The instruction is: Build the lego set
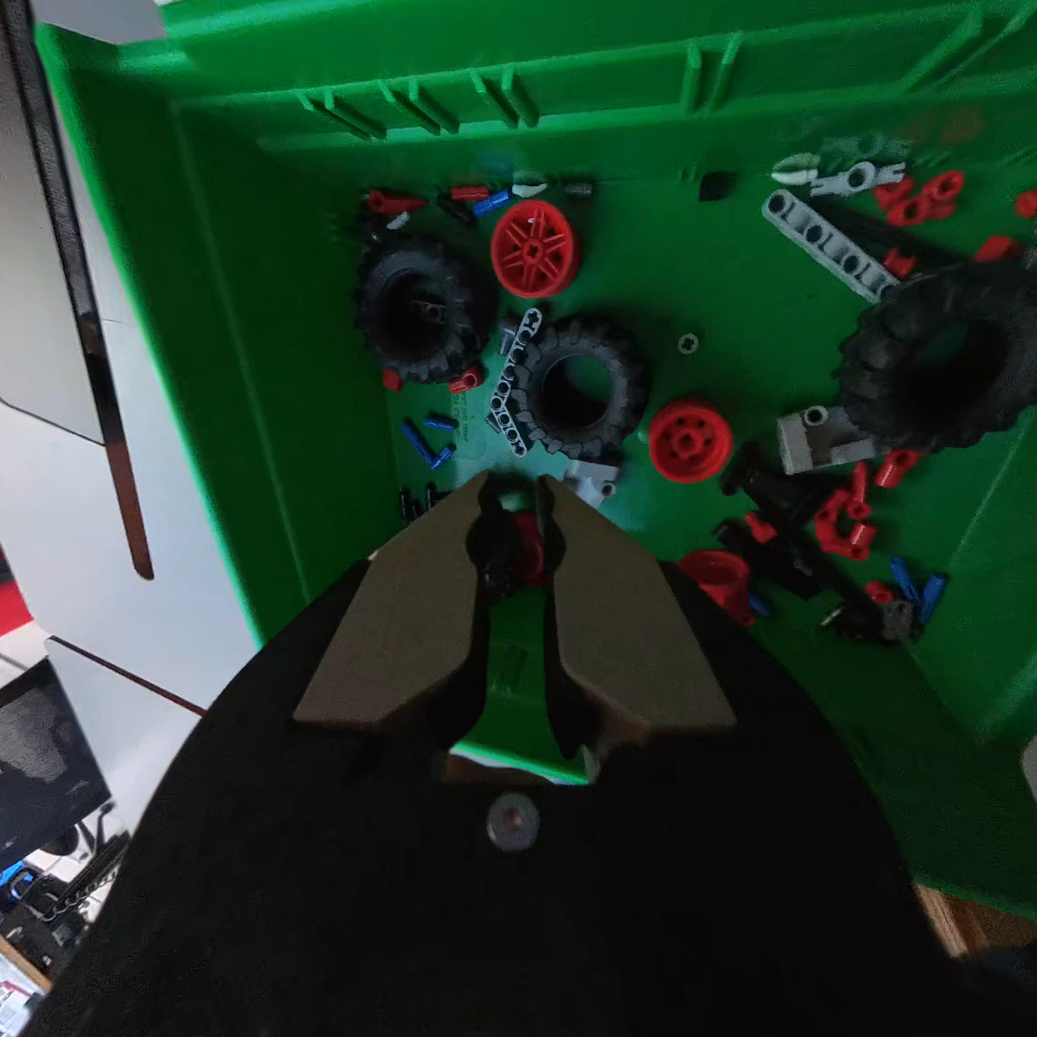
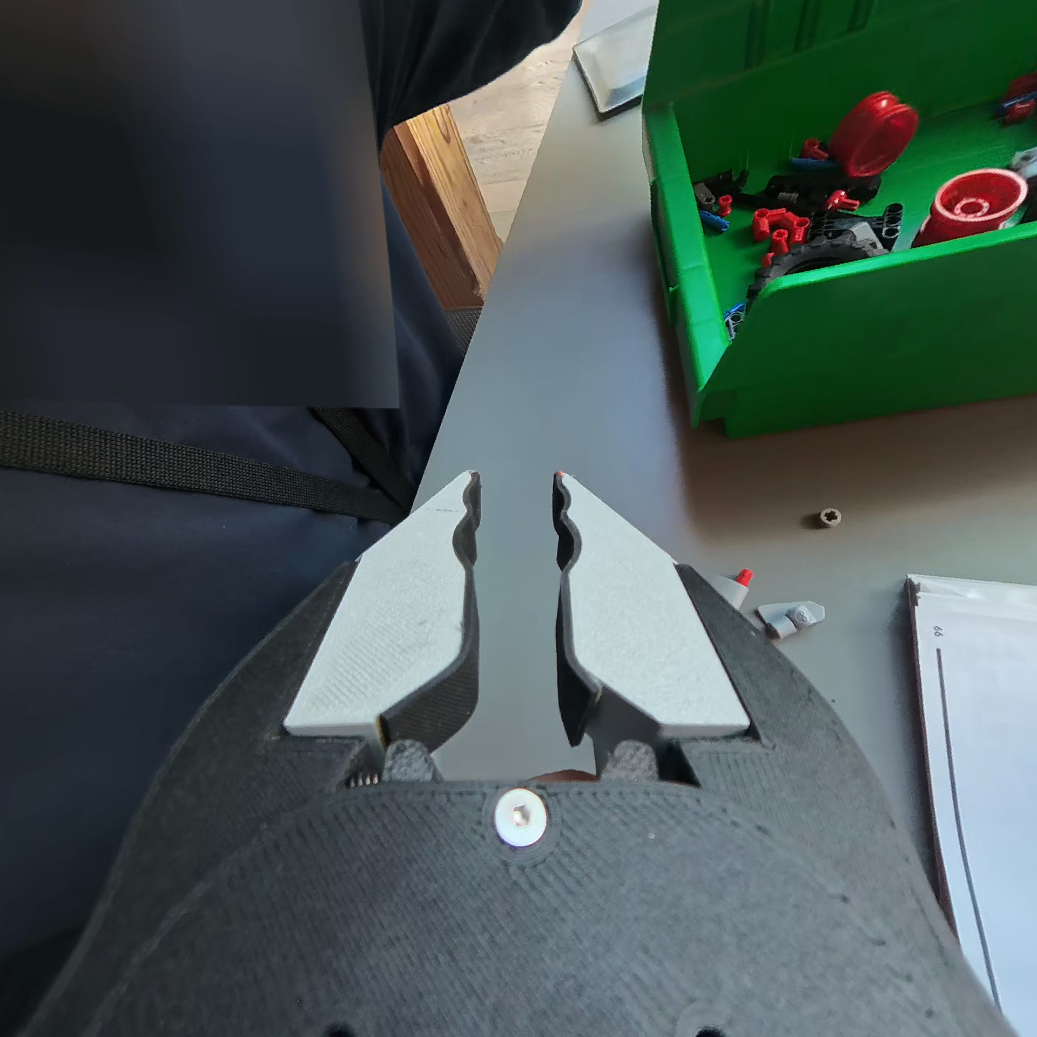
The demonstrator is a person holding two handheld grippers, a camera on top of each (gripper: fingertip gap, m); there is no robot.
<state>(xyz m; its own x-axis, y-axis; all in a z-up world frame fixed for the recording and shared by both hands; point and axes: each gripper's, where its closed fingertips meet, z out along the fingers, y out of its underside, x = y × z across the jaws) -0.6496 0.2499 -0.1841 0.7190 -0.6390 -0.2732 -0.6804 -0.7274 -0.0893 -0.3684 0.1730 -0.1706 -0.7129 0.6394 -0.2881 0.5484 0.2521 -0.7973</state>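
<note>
My left gripper (image 1: 513, 477) hangs over the green bin (image 1: 224, 292). Its jaws are nearly closed on a small red and black lego piece (image 1: 527, 547); the grip is partly hidden by the pads. On the bin floor lie black tyres (image 1: 423, 314) (image 1: 583, 387) (image 1: 943, 359), red wheel hubs (image 1: 532, 248) (image 1: 690, 441), a grey beam (image 1: 830, 247), blue pins (image 1: 426, 440) and several red connectors. My right gripper (image 2: 516, 476) is open and empty above the grey table (image 2: 561, 365), near its edge. The bin (image 2: 842, 348) stands to its upper right.
A small tan bush (image 2: 829, 516), a grey piece (image 2: 791, 616) and a grey and red pin (image 2: 738, 583) lie on the table right of my right gripper. A white booklet (image 2: 982, 785) lies at the far right. A person in dark clothing (image 2: 168, 561) sits left of the table edge.
</note>
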